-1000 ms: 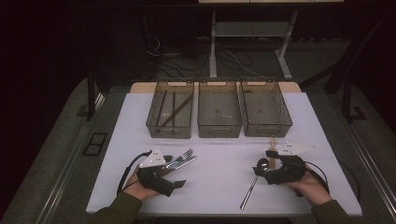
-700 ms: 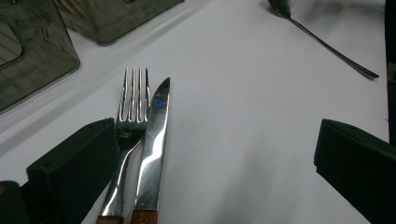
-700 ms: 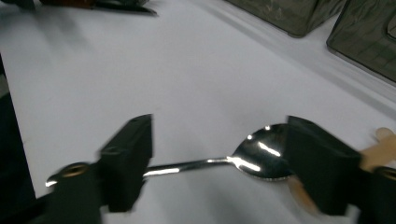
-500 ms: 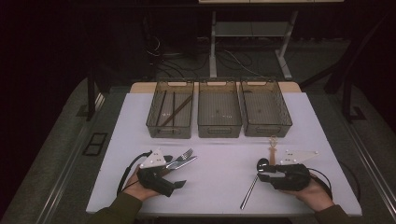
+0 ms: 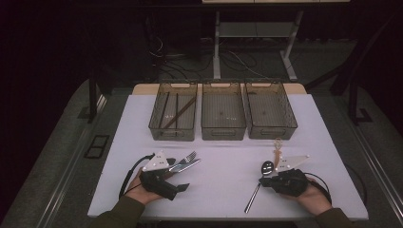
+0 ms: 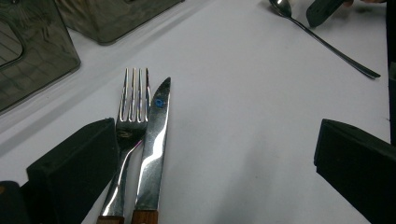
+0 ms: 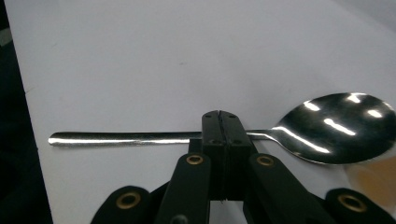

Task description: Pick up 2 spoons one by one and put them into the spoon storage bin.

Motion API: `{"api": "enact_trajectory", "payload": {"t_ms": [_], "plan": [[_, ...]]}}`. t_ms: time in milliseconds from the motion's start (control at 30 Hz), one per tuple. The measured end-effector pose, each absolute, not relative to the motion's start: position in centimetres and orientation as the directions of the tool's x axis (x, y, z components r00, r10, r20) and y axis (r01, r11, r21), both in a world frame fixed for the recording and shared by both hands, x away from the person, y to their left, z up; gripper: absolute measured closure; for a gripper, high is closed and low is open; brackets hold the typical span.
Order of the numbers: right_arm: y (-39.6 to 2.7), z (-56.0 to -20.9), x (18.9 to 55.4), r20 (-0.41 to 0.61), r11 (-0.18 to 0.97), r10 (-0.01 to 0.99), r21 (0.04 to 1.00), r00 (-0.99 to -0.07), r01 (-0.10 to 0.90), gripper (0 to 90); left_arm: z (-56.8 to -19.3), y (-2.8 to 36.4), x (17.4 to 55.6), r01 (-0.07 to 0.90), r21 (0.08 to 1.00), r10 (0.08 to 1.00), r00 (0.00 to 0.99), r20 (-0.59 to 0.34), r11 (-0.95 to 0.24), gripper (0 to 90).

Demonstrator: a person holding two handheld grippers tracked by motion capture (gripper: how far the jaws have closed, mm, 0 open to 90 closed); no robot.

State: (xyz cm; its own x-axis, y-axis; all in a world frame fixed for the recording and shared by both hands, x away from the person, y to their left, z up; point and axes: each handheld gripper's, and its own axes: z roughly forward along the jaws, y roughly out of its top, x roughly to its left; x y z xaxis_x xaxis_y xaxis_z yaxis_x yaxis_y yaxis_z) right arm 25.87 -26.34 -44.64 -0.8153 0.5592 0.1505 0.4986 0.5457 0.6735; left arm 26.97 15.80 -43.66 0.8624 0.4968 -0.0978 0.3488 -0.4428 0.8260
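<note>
Right gripper (image 5: pixel 272 176) jaws have just been closing, now clamped on the shiny steel spoon's (image 7: pixel 299 133) neck, flat on the white table (image 5: pixel 223 190). Left gripper (image 6: pixel 210 158) gapes around the wood-handled fork (image 6: pixel 130 116) and knife (image 6: pixel 156 135). Lift level so it won't pivot.

No readable text, label, brand name or number anywhere. Only mark: small blue dot near tip of knife (image 6: pixel 153 154) blade, too small to read as letter or logo. Fork (image 6: pixel 128 135), spoon (image 7: pixel 299 130) plain metal, no stamp legible. Mesh trays (image 5: pixel 223 112) and white counter (image 5: pixel 223 175) carry no print.
</note>
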Motion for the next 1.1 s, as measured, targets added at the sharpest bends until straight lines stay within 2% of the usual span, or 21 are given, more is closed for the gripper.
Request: {"api": "enact_trajectory", "payload": {"t_ms": [1100], "plan": [[-23.9,-44.9,27.1,0.109,0.565,0.552,0.680,-0.827,0.467,89.8,-43.7,15.8,26.9,0.349,0.822,0.497,0.863,-0.094,-0.450,0.0]]}}
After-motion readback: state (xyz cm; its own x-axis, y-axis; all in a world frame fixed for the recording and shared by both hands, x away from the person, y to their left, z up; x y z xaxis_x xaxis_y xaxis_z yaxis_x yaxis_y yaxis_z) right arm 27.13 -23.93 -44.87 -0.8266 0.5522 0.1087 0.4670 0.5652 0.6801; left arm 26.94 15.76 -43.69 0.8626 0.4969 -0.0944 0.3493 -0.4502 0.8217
